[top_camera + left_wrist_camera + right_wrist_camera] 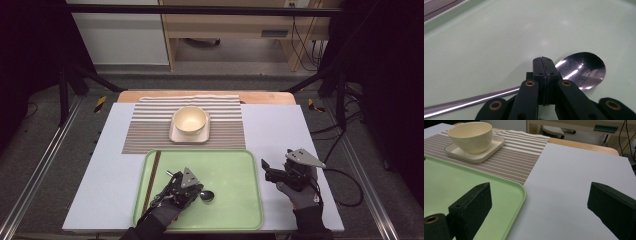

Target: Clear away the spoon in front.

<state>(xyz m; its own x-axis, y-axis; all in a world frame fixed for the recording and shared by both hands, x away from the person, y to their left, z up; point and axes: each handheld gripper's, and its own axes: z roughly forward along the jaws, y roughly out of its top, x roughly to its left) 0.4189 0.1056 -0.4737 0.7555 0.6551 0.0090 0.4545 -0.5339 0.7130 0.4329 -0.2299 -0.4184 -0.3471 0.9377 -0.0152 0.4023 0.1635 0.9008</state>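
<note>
Spoon (584, 70) lies flat on the green tray (240, 210), bowl end toward the tray's middle, handle running back under the left gripper (186, 186). Left jaws are pressed together over the spoon's neck, where handle meets bowl; can't tell whether the metal is actually pinched or the tips just sit on top of it. Neck looks like the sensible grab point: narrow, and close to the heavy end, so less swing on lift. Chopsticks (151, 181) lie along the tray's left edge, untouched. Right gripper (280, 172) hangs over the white table (280, 130) just right of the tray, jaws wide apart, holding nothing, probably parked out of the way. Beyond the tray: cream bowl (189, 120) on a square plate (175, 136), on a striped placemat (145, 130), likely the setting the spoon goes to.
</note>
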